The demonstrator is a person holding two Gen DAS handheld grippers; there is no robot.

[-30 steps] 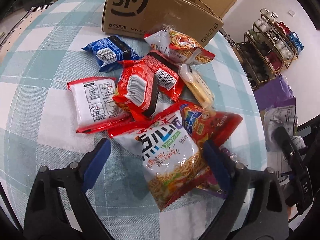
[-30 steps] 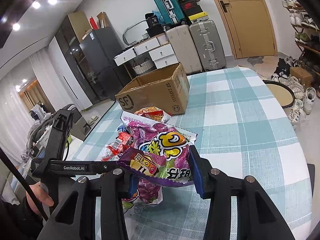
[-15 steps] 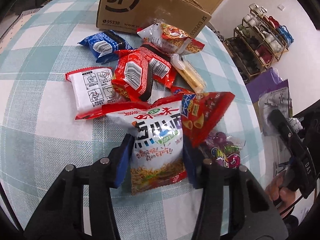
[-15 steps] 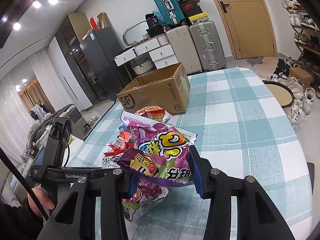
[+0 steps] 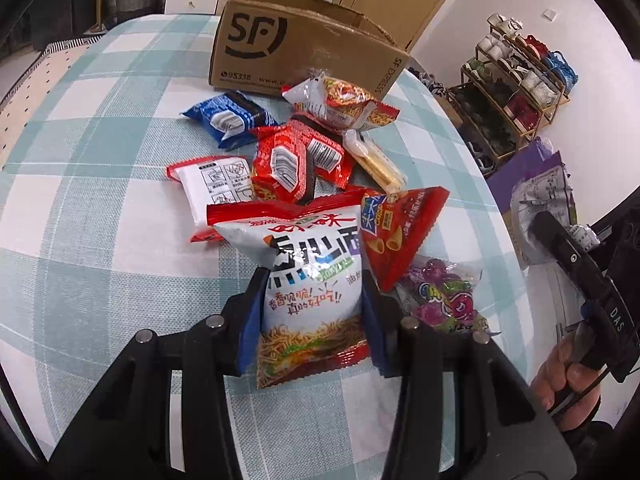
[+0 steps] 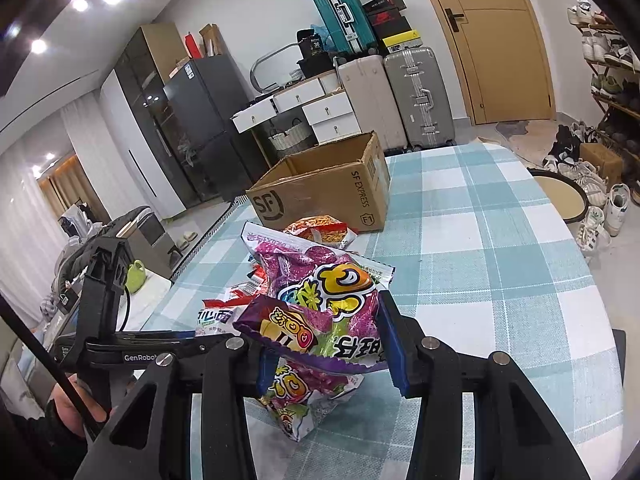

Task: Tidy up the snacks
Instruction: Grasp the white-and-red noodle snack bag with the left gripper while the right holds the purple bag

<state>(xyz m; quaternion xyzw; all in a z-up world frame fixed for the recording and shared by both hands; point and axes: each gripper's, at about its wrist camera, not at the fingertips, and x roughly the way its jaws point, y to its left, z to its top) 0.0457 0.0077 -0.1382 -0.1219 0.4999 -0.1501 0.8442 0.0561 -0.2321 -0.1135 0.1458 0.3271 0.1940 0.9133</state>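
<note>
Left wrist view: the left gripper (image 5: 310, 320) pinches a white noodle-snack bag (image 5: 308, 276) above the checked surface (image 5: 100, 240), loose packets and a cardboard box (image 5: 296, 56) ahead. Right wrist view: the right gripper (image 6: 326, 350) clamps purple candy bags (image 6: 324, 304).

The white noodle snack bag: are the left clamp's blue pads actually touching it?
Touching. In the left wrist view, both pads of the left gripper press the noodle snack bag.

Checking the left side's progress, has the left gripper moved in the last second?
Yes. The left gripper has advanced toward the SF box and closed on the noodle bag, which lay loose between open jaws before.
</note>
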